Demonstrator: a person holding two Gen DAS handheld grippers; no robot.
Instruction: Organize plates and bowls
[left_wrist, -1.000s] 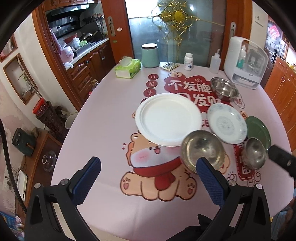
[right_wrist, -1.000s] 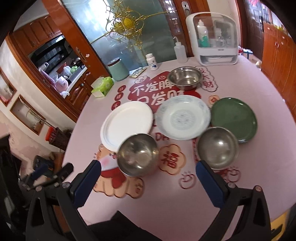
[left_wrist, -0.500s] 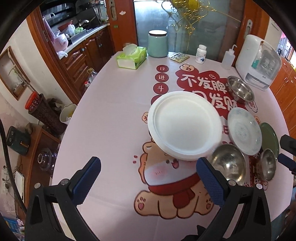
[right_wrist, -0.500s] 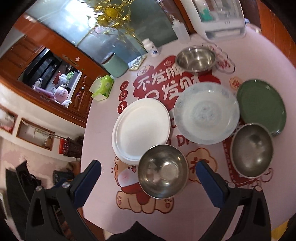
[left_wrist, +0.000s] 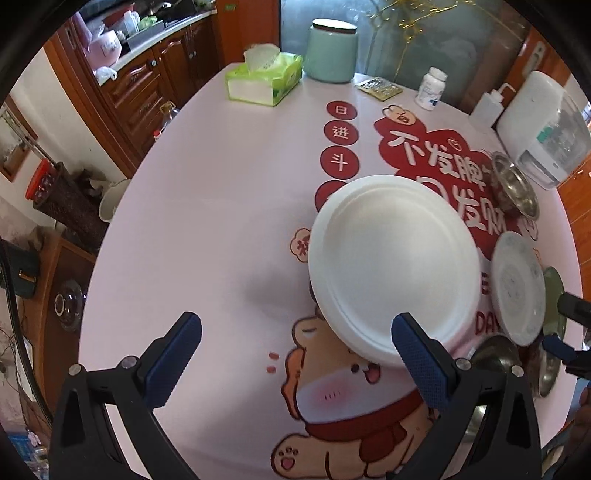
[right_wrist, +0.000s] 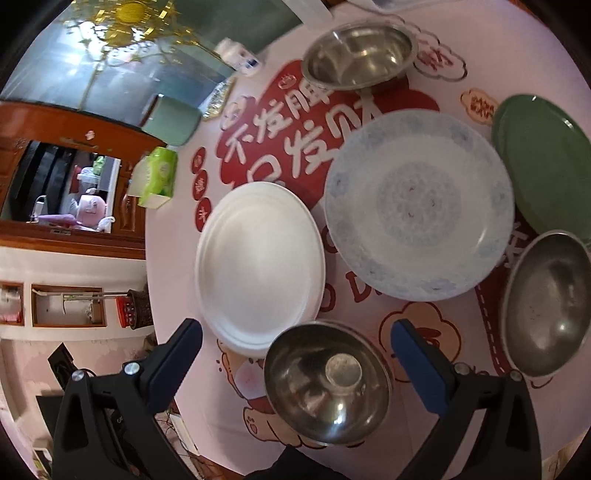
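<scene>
both open and empty: left gripper (left_wrist: 295, 350) low centre over bare pink tablecloth (left_wrist: 221, 221), its right finger overlapping the near rim of the white plate (left_wrist: 395, 273) right of centre; right gripper (right_wrist: 295, 354) low centre straddling the nearest steel bowl (right_wrist: 327, 380), not touching. around in right view: patterned plate (right_wrist: 419, 205) centre right, green plate (right_wrist: 546, 162) right edge, second steel bowl (right_wrist: 550, 302) lower right, third steel bowl (right_wrist: 360, 55) top. only left view shows tissue box (left_wrist: 264, 79), teal canister (left_wrist: 332, 50) and pill bottle (left_wrist: 430, 88) sharply along the top.
</scene>
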